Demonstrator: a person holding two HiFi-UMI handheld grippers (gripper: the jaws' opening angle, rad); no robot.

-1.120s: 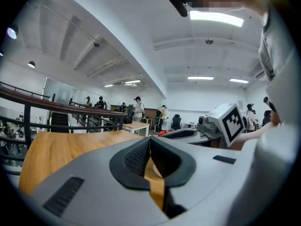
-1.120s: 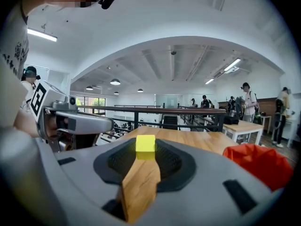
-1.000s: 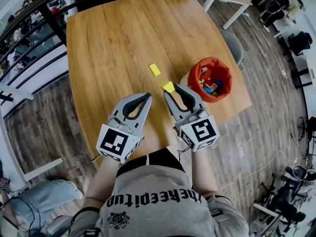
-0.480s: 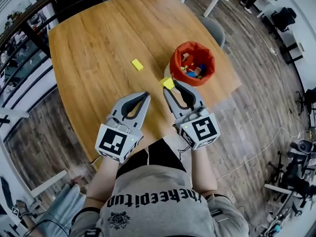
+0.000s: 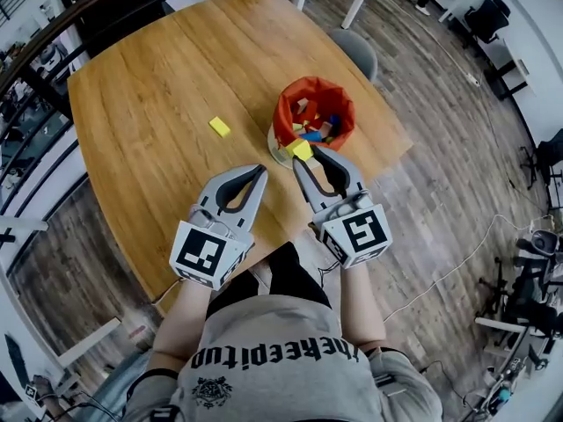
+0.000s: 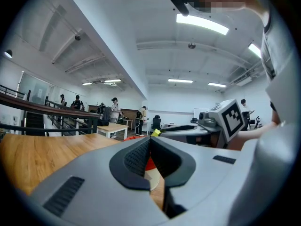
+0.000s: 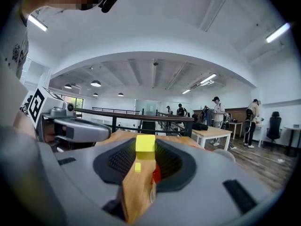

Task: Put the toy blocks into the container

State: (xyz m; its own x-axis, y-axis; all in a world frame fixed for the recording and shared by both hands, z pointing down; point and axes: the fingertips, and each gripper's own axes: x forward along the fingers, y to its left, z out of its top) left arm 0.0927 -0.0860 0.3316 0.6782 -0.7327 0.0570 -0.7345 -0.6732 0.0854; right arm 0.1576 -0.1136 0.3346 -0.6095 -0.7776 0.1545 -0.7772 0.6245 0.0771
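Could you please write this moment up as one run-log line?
left gripper: shut, empty | right gripper: shut on yellow block, near container | second yellow block: on table | held block not yet dropped in

The only wording that can be read stands on the person's grey shirt (image 5: pixel 273 389), at six o'clock in the head view. One line of bold dark lower-case lettering (image 5: pixel 274 355) runs across the chest with no gaps. It seems to read "thekeepitup", though the fourth and the last letters are uncertain. Below it, toward seven o'clock, a small dark emblem (image 5: pixel 211 391) carries print too small to read. The marker cube (image 5: pixel 209 255) of the left gripper (image 5: pixel 261 170) and the marker cube (image 5: pixel 362 233) of the right gripper (image 5: pixel 303 155) bear black-and-white square code patterns, not letters or numbers.
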